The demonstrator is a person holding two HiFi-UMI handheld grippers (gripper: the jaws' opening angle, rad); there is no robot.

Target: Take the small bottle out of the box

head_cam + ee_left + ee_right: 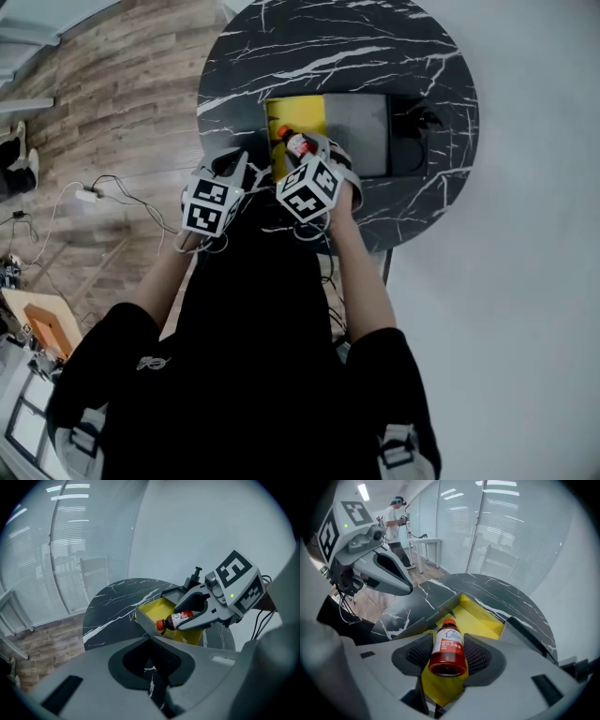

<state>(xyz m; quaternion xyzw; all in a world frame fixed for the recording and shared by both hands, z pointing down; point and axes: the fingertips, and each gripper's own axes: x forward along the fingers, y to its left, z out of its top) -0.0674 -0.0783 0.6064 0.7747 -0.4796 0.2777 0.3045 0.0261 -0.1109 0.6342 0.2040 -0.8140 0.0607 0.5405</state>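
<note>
Right tongs (448, 662) were clamped on bottle (449, 641), box (483, 617) just below them. Left tongs (151, 667) were clenched, empty. Best move was a straight lift with a firm grip.

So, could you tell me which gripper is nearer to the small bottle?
Right. The right gripper has its jaws shut on the small bottle over the yellow-lined box; the left gripper is alongside, jaws shut and empty, not touching it.

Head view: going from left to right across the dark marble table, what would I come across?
The left gripper, shut and empty, with its black-and-white marker cube → the right gripper, shut on the small red bottle with an orange cap → the grey rectangular panel.
</note>
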